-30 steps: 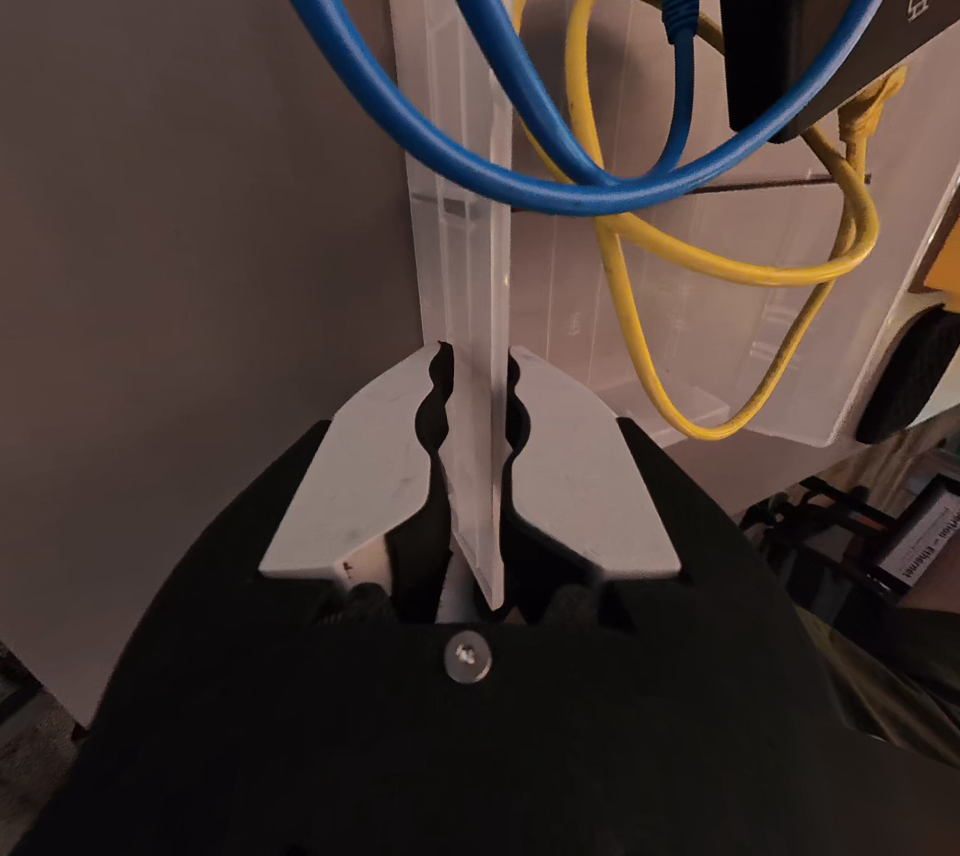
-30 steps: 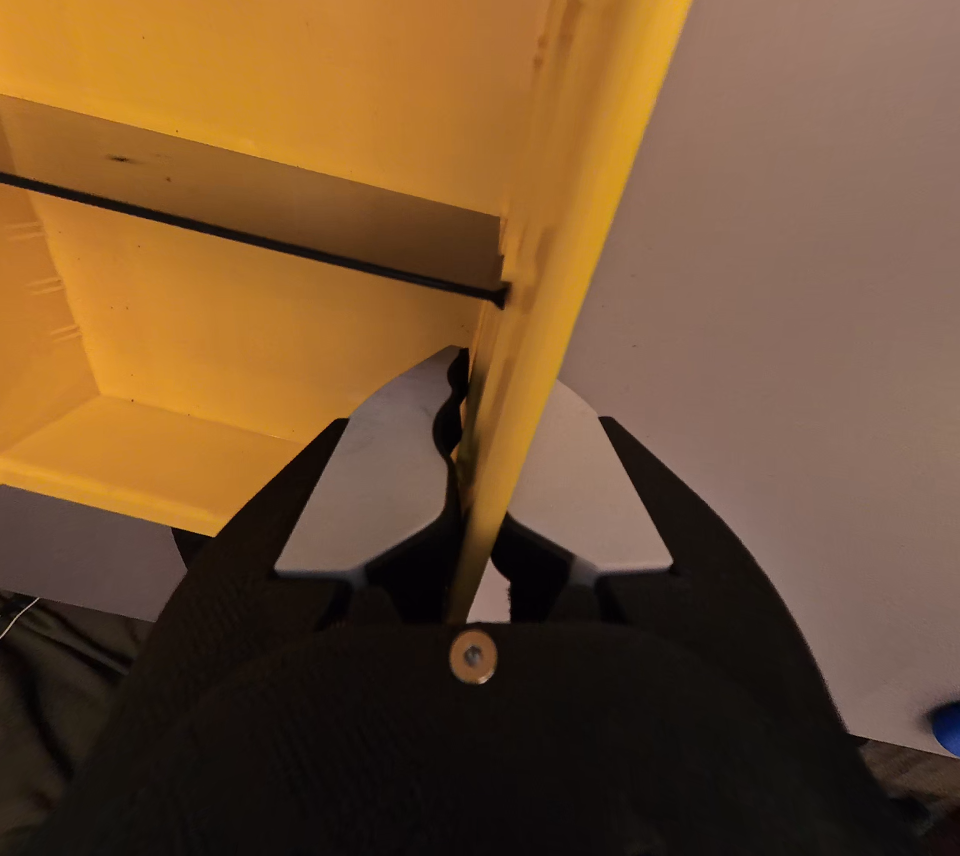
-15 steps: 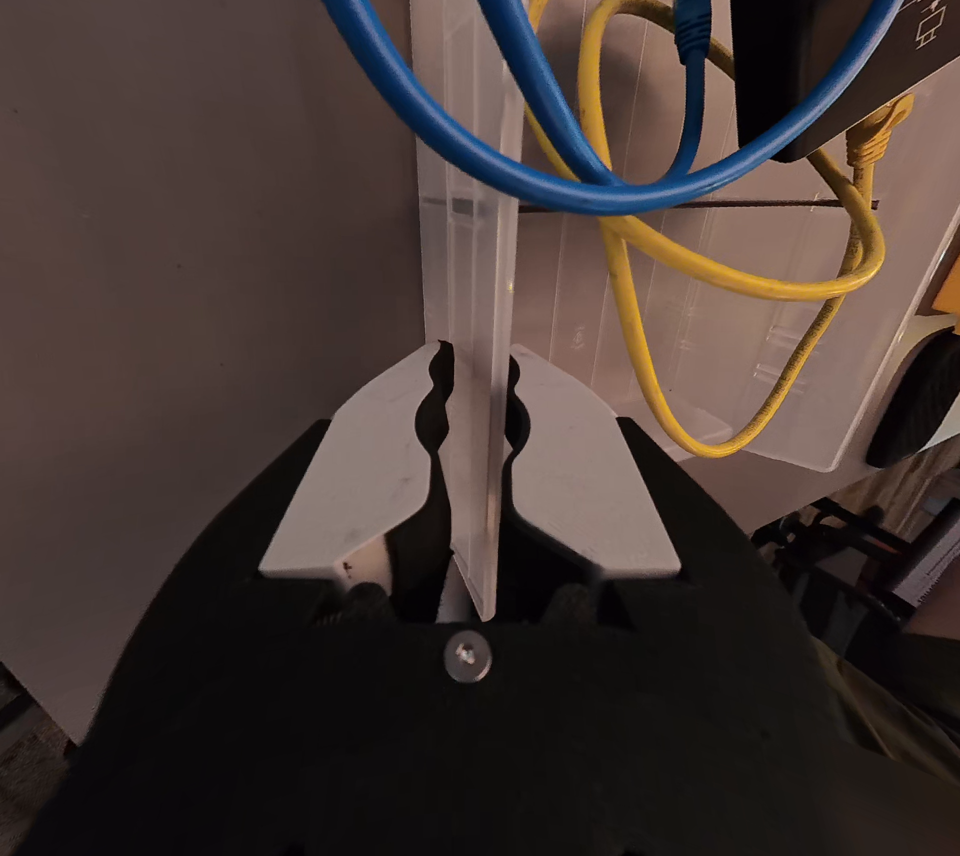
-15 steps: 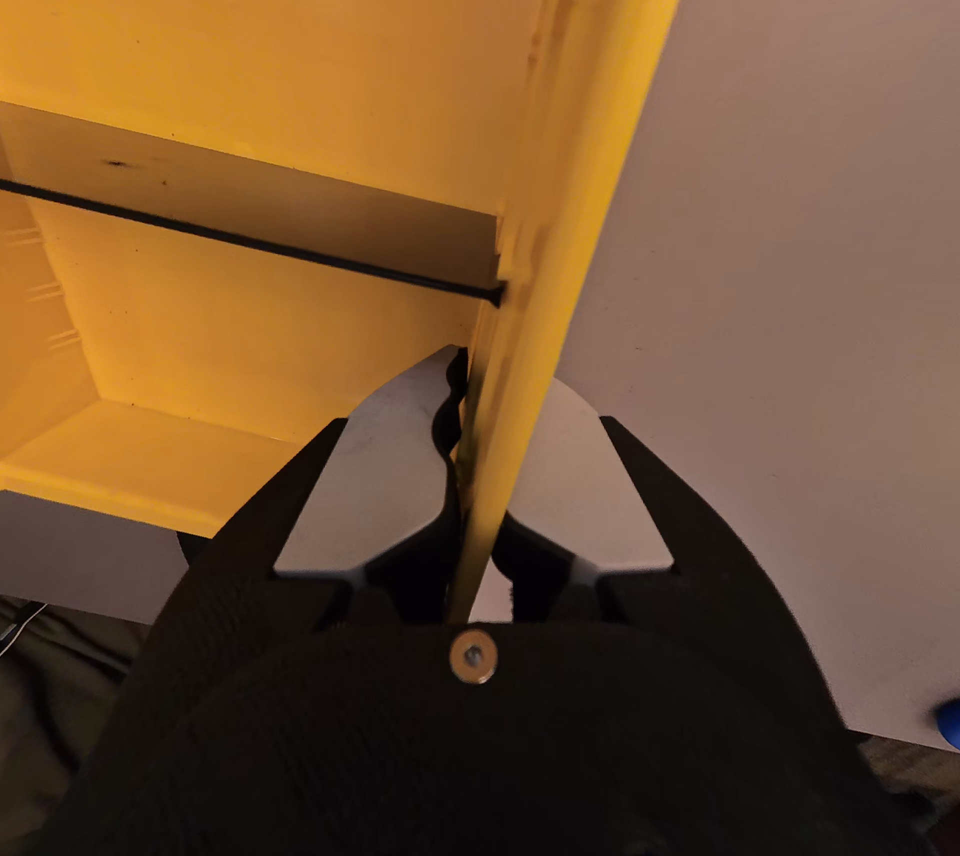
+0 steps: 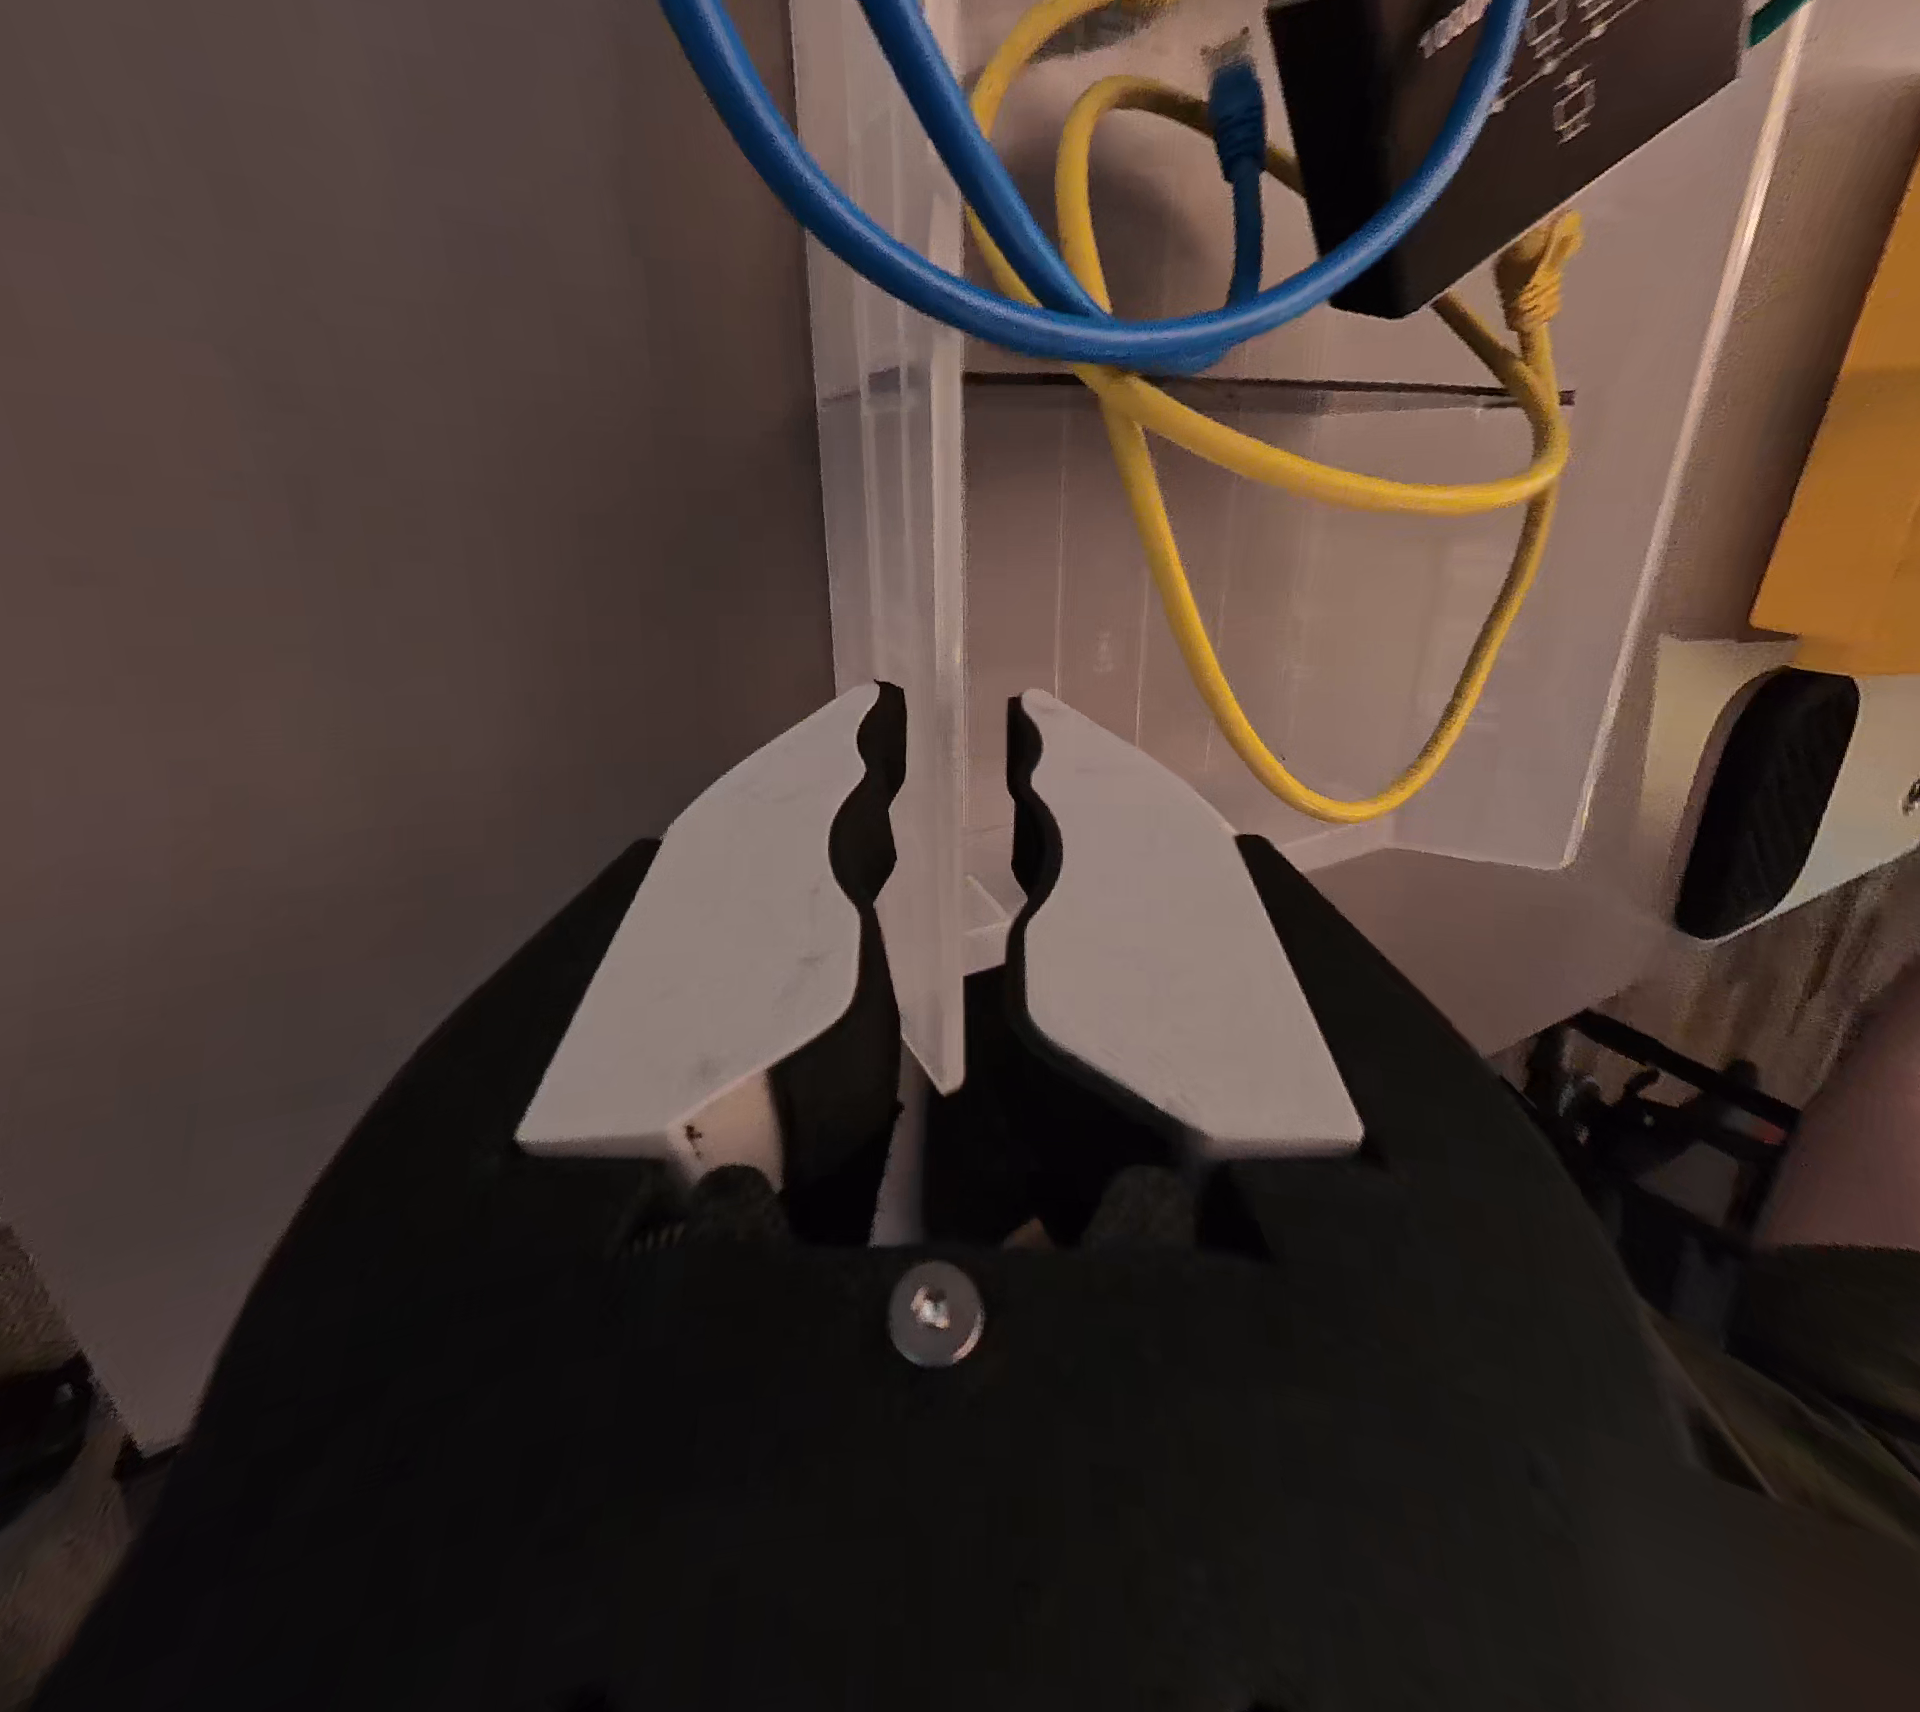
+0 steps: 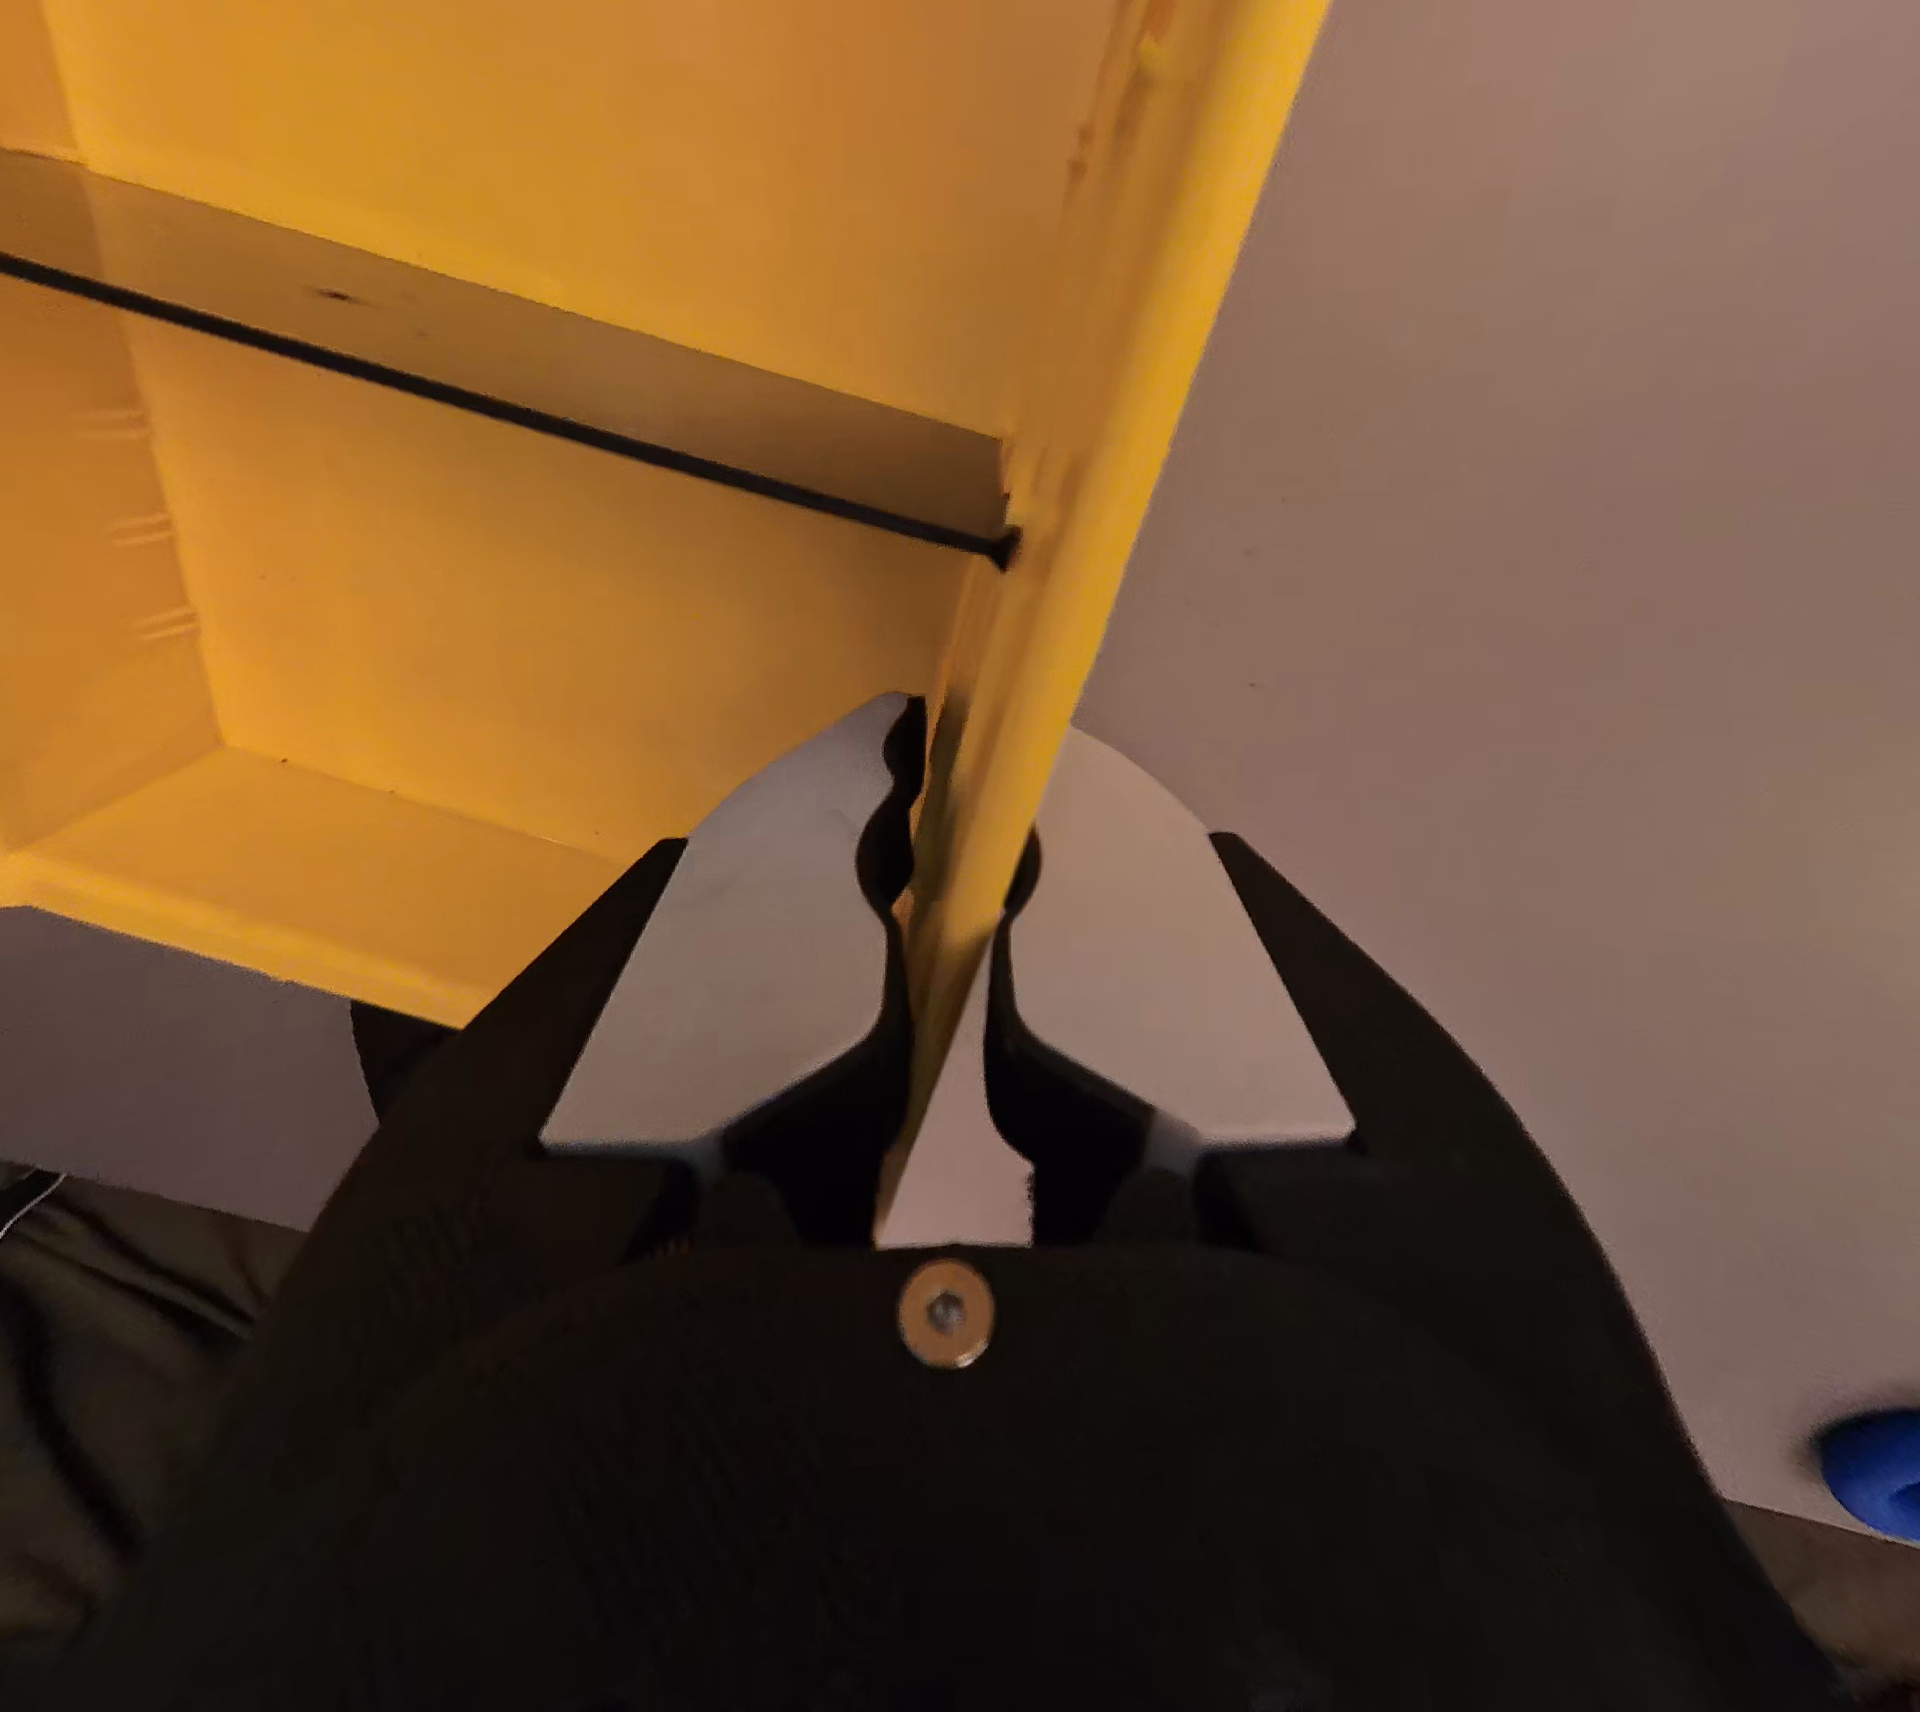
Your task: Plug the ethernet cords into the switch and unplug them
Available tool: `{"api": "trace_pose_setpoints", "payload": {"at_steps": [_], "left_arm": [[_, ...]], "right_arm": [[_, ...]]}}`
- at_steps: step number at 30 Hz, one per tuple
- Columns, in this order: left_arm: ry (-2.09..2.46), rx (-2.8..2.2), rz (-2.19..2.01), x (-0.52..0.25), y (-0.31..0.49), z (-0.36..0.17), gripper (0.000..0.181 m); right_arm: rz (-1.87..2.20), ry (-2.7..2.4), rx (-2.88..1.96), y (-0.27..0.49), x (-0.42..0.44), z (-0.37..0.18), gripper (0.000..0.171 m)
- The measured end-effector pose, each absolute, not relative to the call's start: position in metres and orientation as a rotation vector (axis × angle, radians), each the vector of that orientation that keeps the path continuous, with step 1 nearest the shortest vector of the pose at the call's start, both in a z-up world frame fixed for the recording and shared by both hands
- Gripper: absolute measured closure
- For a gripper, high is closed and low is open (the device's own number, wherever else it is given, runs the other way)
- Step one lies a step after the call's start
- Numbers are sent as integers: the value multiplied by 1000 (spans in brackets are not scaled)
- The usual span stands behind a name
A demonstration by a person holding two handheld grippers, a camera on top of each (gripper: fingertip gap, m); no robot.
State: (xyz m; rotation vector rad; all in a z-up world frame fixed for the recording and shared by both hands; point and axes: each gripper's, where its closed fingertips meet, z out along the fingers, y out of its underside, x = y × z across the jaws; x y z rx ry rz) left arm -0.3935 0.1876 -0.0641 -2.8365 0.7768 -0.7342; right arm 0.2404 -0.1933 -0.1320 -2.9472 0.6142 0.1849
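Left tongs point(image 5: 951, 706) loosened off smooth clear bin wall point(image 5: 925, 519).

We see a pale tabletop point(image 5: 364, 519) bearing a clear bin point(image 5: 1299, 602) beside a yellow bin point(image 6: 582, 135), both resting directly on it.

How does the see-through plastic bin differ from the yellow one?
The clear plastic bin holds blue and yellow cords and a black switch box; the opaque yellow plastic bin looks empty where visible. The left tool has a gap around the clear wall; the right tool pinches the yellow wall. Both have a dark divider.
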Motion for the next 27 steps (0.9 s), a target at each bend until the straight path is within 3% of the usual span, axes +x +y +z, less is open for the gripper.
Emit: {"api": "trace_pose_setpoints", "payload": {"at_steps": [8,13,22,27], "left_arm": [[842,-2716,-653,-391,162,-23,154],[1036,-2552,-659,-364,132,8,153],[1978,-1949,-1104,-270,-6,44,154],[2646,-1166,-1576,-294,-104,68,156]], "right_arm": [[-22,599,-2876,-201,245,-67,160],[-89,415,-2858,-205,199,-19,156],[389,-710,-2876,-199,8,-14,153],[529,-1327,-2651,-203,-63,-10,157]]}}
